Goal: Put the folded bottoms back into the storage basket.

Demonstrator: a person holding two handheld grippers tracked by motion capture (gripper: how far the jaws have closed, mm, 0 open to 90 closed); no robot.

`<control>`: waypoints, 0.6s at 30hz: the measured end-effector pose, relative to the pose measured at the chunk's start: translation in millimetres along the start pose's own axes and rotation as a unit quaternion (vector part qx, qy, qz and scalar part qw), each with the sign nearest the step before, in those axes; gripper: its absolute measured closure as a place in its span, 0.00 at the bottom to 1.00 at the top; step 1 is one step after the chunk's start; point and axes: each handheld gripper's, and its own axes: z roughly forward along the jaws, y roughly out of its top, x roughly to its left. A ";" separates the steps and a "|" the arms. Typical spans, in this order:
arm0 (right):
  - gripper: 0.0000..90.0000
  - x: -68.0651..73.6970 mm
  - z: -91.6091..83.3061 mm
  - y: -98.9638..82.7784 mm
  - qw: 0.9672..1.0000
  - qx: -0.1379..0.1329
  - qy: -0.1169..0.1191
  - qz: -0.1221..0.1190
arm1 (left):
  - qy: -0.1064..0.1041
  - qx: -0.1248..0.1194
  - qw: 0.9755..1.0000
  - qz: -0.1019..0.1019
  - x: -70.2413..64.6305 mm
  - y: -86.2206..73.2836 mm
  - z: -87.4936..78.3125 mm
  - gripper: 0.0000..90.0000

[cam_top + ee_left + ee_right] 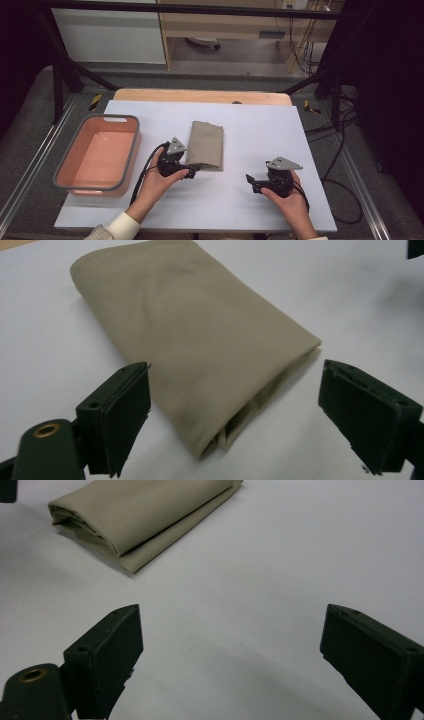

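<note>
- A folded beige cloth (206, 145) lies flat near the middle of the table, a soft rectangular stack of several layers with a fine woven texture; in the left gripper view (200, 340) its near corner shows the open layered edges, while its long side is a rounded fold.
- The left gripper (191, 169), matte black with hard angular jaws, sits at the near left corner of the cloth. Its jaws stand wide apart on either side of that corner, and the pads do not press on the fabric, so nothing is grasped.
- The right gripper (251, 182) rests to the right of the cloth and nearer the person, well apart from it, with its jaws released and spread over bare table. In the right gripper view the cloth (145, 515) lies far and to the left.
- A smooth, pale lilac sheet (260, 130) covers the table; a strip of light wood (200, 95) shows along its far edge.
- A salmon-pink rectangular tub (65, 176) with a grey rim and rounded corners stands at the left, just off the sheet's edge.
</note>
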 end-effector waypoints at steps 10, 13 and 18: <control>0.13 2.0 0.6 0.0 1.000 0.005 0.002 -0.004 | 0.034 0.021 0.999 0.018 2.8 -13.4 6.6 0.17; 0.13 2.1 0.9 -0.3 1.000 0.007 0.002 -0.007 | 0.029 0.023 0.999 0.025 3.5 -16.1 5.5 0.19; 0.13 2.2 1.9 -0.3 1.000 0.010 0.003 -0.004 | 0.024 0.024 0.999 0.023 5.5 -22.1 3.3 0.28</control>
